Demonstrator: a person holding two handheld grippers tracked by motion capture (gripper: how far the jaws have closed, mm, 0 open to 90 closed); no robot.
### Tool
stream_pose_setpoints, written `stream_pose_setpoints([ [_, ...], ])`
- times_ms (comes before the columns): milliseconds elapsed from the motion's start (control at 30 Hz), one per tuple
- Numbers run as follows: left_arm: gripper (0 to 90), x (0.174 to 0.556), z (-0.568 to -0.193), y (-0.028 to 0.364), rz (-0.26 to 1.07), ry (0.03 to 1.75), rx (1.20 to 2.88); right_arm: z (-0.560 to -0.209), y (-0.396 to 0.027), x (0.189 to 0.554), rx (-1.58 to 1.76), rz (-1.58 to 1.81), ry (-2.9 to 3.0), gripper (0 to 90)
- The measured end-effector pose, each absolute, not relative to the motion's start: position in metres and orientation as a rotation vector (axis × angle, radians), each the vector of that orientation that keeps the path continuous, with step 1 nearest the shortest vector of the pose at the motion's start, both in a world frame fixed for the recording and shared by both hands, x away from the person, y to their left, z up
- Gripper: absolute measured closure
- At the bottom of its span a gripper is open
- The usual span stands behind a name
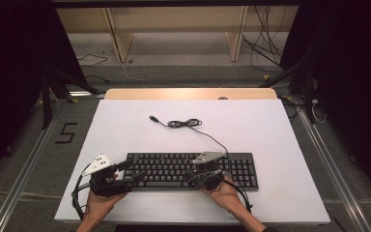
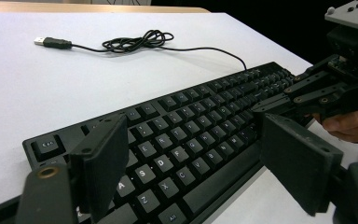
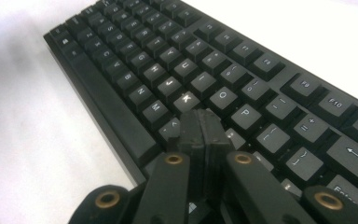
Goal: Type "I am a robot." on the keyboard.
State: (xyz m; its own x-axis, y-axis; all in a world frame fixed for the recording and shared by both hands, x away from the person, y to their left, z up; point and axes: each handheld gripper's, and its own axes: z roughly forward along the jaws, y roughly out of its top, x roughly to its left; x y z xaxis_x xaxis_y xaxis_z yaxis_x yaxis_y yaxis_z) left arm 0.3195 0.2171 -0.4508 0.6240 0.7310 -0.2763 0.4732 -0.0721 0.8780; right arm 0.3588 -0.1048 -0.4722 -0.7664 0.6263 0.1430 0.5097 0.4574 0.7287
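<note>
Under the right tool [image 3: 204,128] — jaws pressed together, empty — lie the keyboard [image 1: 174,169]'s middle keys. The left tool [image 2: 191,158] gapes wide over the keyboard's left end, gripping nothing — beyond both, the coiled cable [image 1: 184,123] on the tabletop [image 1: 270,125].

The keyboard [image 1: 193,170] looks like matt black plastic, its keycaps smooth with a faint sheen; the table [image 1: 251,125] top is smooth matt white, edged in pale wood; the cable [image 2: 140,42] has a glossy black sheath
</note>
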Motion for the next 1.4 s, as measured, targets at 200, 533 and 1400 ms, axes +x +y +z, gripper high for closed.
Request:
stream_pose_setpoints([
  [200, 23.3, 0.319, -0.451, 0.217, 0.288, 0.989, 1.718, -0.478, -0.101, 0.36, 0.986, 1.16, 2.57, 90.0],
  [533, 23.3, 0.319, -0.452, 0.216, 0.292, 0.989, 1.721, -0.479, -0.1, 0.359, 1.006, 1.169, 2.548, 90.0],
  [1400, 22.8, 0.319, -0.452, 0.215, 0.284, 0.979, 1.725, -0.435, -0.177, 0.332, 1.068, 1.518, 2.211, 32.3],
])
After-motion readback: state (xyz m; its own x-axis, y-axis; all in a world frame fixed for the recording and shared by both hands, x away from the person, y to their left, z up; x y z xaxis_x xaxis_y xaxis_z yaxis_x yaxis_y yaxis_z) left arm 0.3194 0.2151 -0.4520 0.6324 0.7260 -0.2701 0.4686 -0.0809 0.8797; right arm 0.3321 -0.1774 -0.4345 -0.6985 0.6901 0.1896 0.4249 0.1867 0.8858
